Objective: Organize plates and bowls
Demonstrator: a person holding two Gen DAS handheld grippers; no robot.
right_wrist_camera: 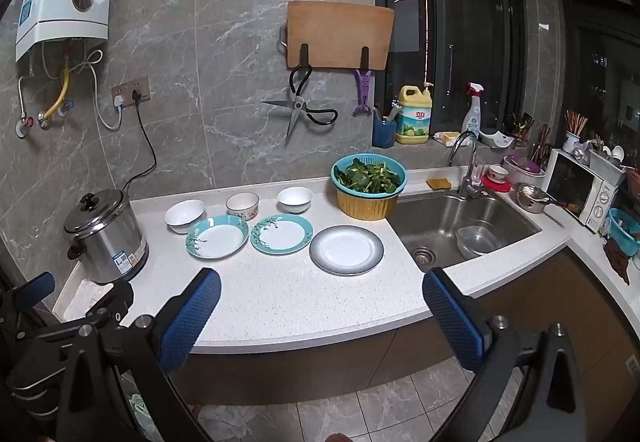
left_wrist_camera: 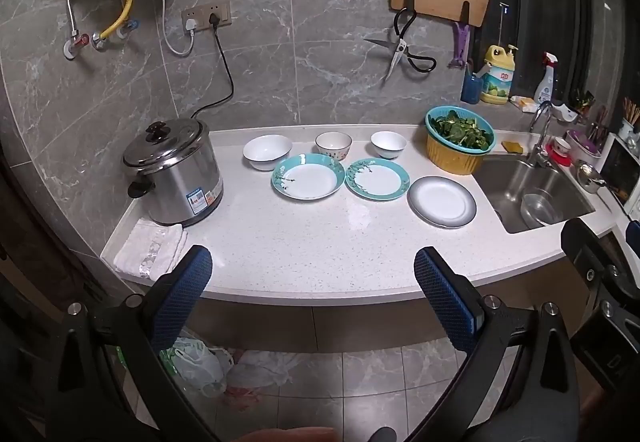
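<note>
Three plates lie in a row on the white counter [left_wrist_camera: 320, 242]: a deep teal-rimmed plate [left_wrist_camera: 308, 181] [right_wrist_camera: 217, 236], a flatter teal-rimmed plate [left_wrist_camera: 377, 178] [right_wrist_camera: 281, 234], and a grey-rimmed white plate [left_wrist_camera: 442, 201] [right_wrist_camera: 346, 250]. Behind them stand a white bowl [left_wrist_camera: 267, 152] [right_wrist_camera: 185, 215], a patterned bowl [left_wrist_camera: 333, 148] [right_wrist_camera: 242, 205] and a small white bowl [left_wrist_camera: 388, 144] [right_wrist_camera: 295, 199]. My left gripper [left_wrist_camera: 314, 272] is open before the counter's front edge, empty. My right gripper [right_wrist_camera: 322, 296] is open too, empty, short of the plates.
A steel rice cooker [left_wrist_camera: 174, 173] stands at the left, a folded white cloth [left_wrist_camera: 150, 248] in front of it. A teal colander of greens [left_wrist_camera: 460, 145] sits on a yellow bowl by the sink [left_wrist_camera: 536, 193], which holds a steel basin. Bags lie on the floor [left_wrist_camera: 200, 366].
</note>
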